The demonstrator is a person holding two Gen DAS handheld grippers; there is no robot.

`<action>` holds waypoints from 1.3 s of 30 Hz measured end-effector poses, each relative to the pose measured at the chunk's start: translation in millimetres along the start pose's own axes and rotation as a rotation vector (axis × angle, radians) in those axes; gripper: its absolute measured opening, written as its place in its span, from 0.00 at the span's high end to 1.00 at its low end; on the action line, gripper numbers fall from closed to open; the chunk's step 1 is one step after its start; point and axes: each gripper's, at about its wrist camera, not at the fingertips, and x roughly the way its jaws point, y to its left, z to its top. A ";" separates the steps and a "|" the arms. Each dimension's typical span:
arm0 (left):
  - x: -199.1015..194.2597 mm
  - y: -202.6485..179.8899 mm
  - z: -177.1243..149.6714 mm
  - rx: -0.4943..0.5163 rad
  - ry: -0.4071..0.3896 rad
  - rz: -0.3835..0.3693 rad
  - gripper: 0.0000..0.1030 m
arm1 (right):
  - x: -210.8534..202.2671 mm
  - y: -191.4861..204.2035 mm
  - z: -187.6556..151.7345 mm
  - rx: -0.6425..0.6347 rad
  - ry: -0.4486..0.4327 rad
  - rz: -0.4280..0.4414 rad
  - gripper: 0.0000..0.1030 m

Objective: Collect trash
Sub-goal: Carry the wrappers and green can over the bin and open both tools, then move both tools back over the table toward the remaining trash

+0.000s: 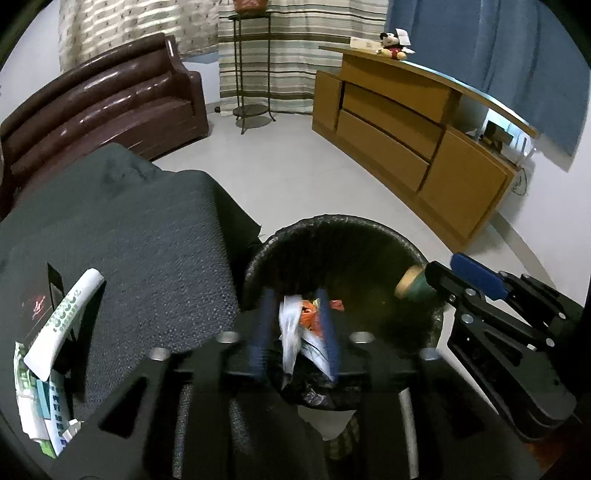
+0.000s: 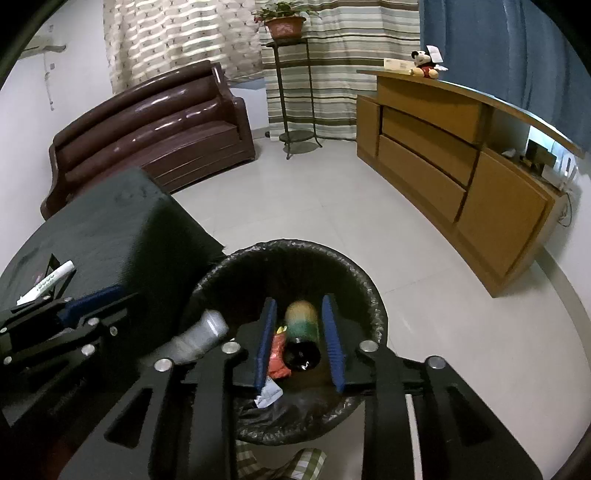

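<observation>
Over the bin [image 2: 373, 295], both jaws stand parted: wrapper [image 1: 291, 332] between left, bottle [image 2: 302, 334] between right.

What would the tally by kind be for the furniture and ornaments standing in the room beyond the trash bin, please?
Sofa: 1
Metal plant stand: 1
Wooden cabinet: 1
Potted plant: 1
Soft toy: 1
Total: 5
</observation>
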 end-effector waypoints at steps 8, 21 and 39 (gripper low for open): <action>-8.2 2.5 -1.2 -0.011 -0.024 0.011 0.52 | -4.5 1.0 0.2 -0.001 -0.013 -0.006 0.63; -55.8 39.0 -17.3 -0.036 -0.085 0.077 0.41 | -22.6 25.5 0.3 -0.038 -0.021 0.031 0.57; -135.9 145.9 -75.9 -0.159 -0.132 0.256 0.36 | -52.9 130.3 -21.1 -0.200 -0.008 0.175 0.54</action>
